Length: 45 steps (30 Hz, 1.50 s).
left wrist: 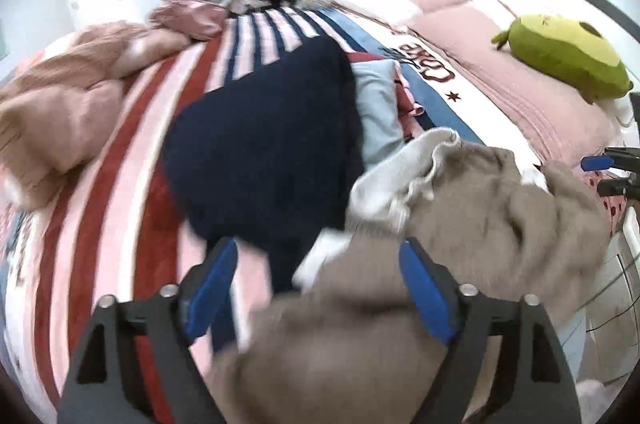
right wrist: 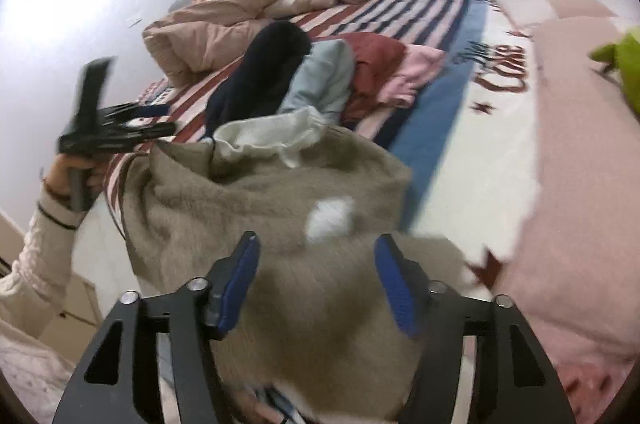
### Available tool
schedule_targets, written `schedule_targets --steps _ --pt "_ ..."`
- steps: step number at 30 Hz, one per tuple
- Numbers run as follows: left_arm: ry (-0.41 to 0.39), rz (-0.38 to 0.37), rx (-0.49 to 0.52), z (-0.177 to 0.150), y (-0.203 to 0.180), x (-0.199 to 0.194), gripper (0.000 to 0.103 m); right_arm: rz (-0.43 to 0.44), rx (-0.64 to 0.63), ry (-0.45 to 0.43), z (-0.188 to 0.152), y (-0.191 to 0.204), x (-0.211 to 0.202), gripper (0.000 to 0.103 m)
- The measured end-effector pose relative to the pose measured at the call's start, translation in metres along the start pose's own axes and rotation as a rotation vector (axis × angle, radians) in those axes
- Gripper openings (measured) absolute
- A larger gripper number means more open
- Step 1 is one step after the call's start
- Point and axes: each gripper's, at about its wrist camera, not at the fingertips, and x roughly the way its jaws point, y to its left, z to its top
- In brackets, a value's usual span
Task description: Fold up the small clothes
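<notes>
So there's a taupe knit sweater (right wrist: 280,191) bunched up in the middle of things, with a white inner layer or collar (right wrist: 272,133) poking out the top, and it's lying across the near part of the bed's striped blanket (left wrist: 132,127). The left gripper (left wrist: 320,260) has its blue pads spread wide, and the sweater's fabric spills right between them and over the right-hand pad, but nothing's being pinched as far as I can see. Same deal with the right gripper (right wrist: 316,256): blue pads held apart with the knit sitting in the gap, not clamped. From the right wrist view you can also see the left gripper off to the side at the sweater's left edge, held up by the person's hand (right wrist: 76,171) in a cream cable-knit sleeve. Behind the sweater there's a row of already folded clothes on the blanket: a navy piece (left wrist: 260,127), then a light blue one (right wrist: 320,79), a dark red one (right wrist: 372,63) and a pink one (right wrist: 416,71) just beside each other. Further back there's a rumpled tan duvet (right wrist: 216,27), and a green avocado plush (left wrist: 560,55) sitting on the pink bedding (left wrist: 520,91) well off to the right. Everything's a bit motion-blurred.
</notes>
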Motion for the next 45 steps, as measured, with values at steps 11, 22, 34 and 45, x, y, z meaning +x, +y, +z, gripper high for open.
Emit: schedule_targets --steps 11,22,34,45 --pt "0.095 -0.182 -0.283 -0.178 -0.003 -0.002 0.091 0.077 0.121 0.096 -0.115 -0.025 0.019 0.087" --pt "0.03 -0.218 -0.302 -0.178 -0.049 -0.018 0.011 0.084 0.072 -0.002 -0.102 0.004 0.016 0.012" --pt "-0.341 -0.272 -0.33 -0.033 -0.002 -0.081 0.01 0.084 0.053 -0.262 0.031 0.01 -0.027 0.008" --pt "-0.207 -0.159 -0.37 -0.005 0.053 0.008 0.087 -0.046 0.188 -0.216 0.099 -0.048 0.036 0.082"
